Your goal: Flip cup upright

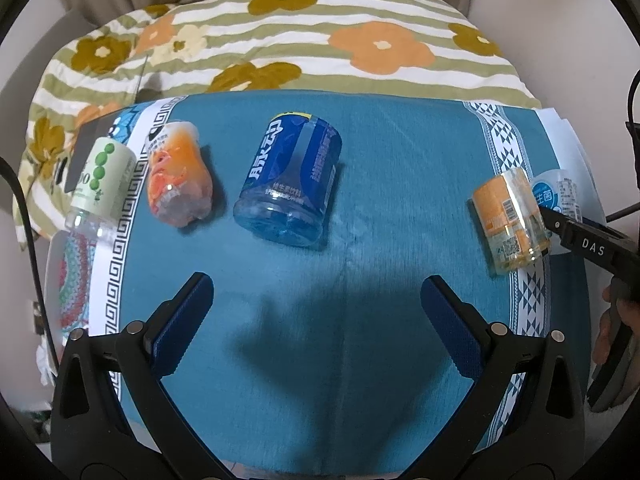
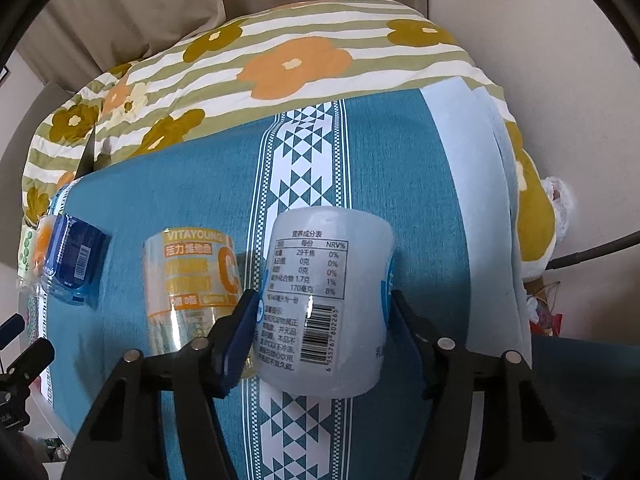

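Several cut-bottle cups stand mouth-down in a row on a teal cloth (image 1: 380, 168). My right gripper (image 2: 324, 312) is shut on the white-labelled cup (image 2: 324, 300), its pads pressed on both sides; the cup stays inverted on the patterned stripe. It shows at the far right in the left wrist view (image 1: 558, 194), behind the orange-labelled clear cup (image 1: 508, 220), which stands just left of it in the right wrist view (image 2: 192, 288). My left gripper (image 1: 316, 292) is open and empty over bare cloth, in front of the blue cup (image 1: 290, 180).
An orange shrink-wrapped cup (image 1: 178, 180) and a green-dotted cup (image 1: 102, 180) stand at the left end. A flowered striped quilt (image 1: 280, 40) lies behind the cloth. Cables hang at both sides. A white tray edge (image 1: 54, 280) sits at the left.
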### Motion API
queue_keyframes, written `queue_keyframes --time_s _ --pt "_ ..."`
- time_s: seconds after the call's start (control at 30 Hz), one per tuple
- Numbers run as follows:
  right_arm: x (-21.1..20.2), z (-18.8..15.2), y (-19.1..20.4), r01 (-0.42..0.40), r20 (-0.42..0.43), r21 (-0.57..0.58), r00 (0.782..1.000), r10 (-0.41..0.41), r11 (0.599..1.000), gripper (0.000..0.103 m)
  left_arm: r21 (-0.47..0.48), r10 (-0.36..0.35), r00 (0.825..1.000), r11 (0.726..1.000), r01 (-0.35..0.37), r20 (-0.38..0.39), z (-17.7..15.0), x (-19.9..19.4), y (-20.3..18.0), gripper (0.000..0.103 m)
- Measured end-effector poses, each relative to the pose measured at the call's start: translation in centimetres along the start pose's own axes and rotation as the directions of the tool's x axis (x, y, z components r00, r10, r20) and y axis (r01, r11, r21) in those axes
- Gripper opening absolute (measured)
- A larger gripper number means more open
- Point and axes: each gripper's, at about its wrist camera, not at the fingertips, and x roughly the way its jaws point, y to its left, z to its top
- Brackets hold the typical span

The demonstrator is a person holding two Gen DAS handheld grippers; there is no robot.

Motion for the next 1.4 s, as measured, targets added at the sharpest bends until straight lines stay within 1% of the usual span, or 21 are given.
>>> queue_keyframes --time_s 0.13,0.3,0.43,0.6,0.87,1.0,1.07,1.2,1.3,1.4 --pt "-1.4 0.0 0.1 0.009 0.026 0.003 1.000 -0.009 1.000 0.058 0.003 -0.005 1.000 1.000 0.005 0.022 -0.2 -1.1 0.6 0.103" --pt "-4.4 0.0 1.1 0.022 0.071 -0.003 0.997 -0.021 1.000 0.058 0.007 -0.017 0.998 1.000 0.017 0.057 -0.6 -2.6 2.0 0.103" --pt "-6.6 -0.7 3.1 0.026 0.087 -0.024 0.996 -0.024 0.999 0.058 0.003 -0.042 0.996 0.999 0.042 0.075 -1.3 -3.5 4.1 0.103" --pt "-7.5 -2.8 6.3 0.006 0.075 -0.038 0.997 -0.004 0.999 0.058 -0.008 -0.064 0.994 0.998 0.065 0.091 -2.6 -3.9 6.8 0.103" --pt "-5.9 -6.7 12.8 -0.057 0.021 -0.041 0.998 0.058 0.998 0.058 0.007 -0.085 0.992 0.996 0.085 0.094 -5.0 -4.6 12.2 0.103" --pt "-4.3 -8.4 15.6 -0.088 -0.010 -0.043 0.996 0.087 0.995 0.058 0.013 -0.065 0.994 0.998 0.064 0.093 -6.3 -4.5 14.9 0.103" --pt "-3.2 -9.2 16.8 -0.099 -0.031 -0.045 0.995 0.098 0.994 0.058 0.006 -0.058 0.995 0.998 0.058 0.081 -7.0 -4.2 16.1 0.103" --pt "-1.5 -10.6 18.6 -0.116 -0.062 -0.044 0.992 0.114 0.992 0.058 -0.012 -0.071 0.996 0.997 0.072 0.058 -8.2 -3.5 18.3 0.103" --pt "-0.9 -11.3 19.4 -0.119 -0.061 -0.053 0.991 0.116 0.991 0.058 -0.013 -0.088 0.994 0.996 0.089 0.058 -8.8 -3.5 19.2 0.103" --pt "-0.3 -11.5 19.8 -0.110 -0.058 -0.063 0.993 0.106 0.992 0.058 -0.003 -0.087 0.994 0.996 0.088 0.058 -9.0 -3.3 19.4 0.103"
